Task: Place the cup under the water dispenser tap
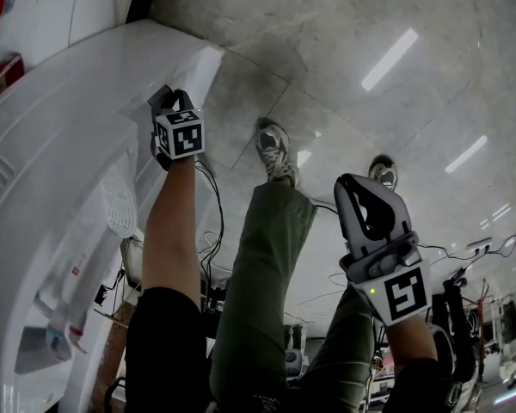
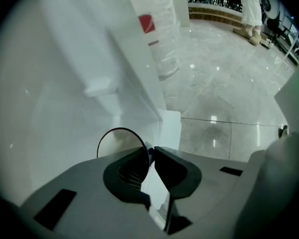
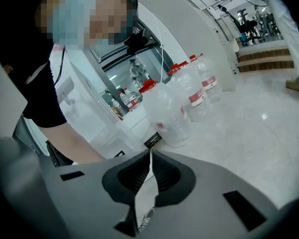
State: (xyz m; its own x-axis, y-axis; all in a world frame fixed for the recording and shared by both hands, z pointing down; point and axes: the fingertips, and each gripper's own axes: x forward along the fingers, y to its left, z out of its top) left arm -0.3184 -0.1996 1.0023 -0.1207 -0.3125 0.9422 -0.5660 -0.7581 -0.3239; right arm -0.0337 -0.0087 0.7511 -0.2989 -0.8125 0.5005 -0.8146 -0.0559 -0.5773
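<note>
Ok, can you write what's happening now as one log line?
left gripper: shut on rim of clear cup | right gripper: shut, empty | where: at white water dispenser

Cup [image 2: 120, 144] seemingly sits on the dispenser [image 2: 65, 73].

1. Under me lies a pale grey stone-tile floor [image 1: 370, 50], glossy, with dark seams
2. Strips of ceiling light [image 1: 389, 58] mirror in it at 1 and 3 o'clock in the head view
3. Thin cables [image 1: 480, 248] trail across it at 4 o'clock there
4. In the right gripper view, clear bottles [image 3: 189, 91] with red caps stand on the floor at 1 o'clock, a glass-fronted cabinet [image 3: 119, 68] at 11 and a wooden step [image 3: 264, 63] at 2
</note>
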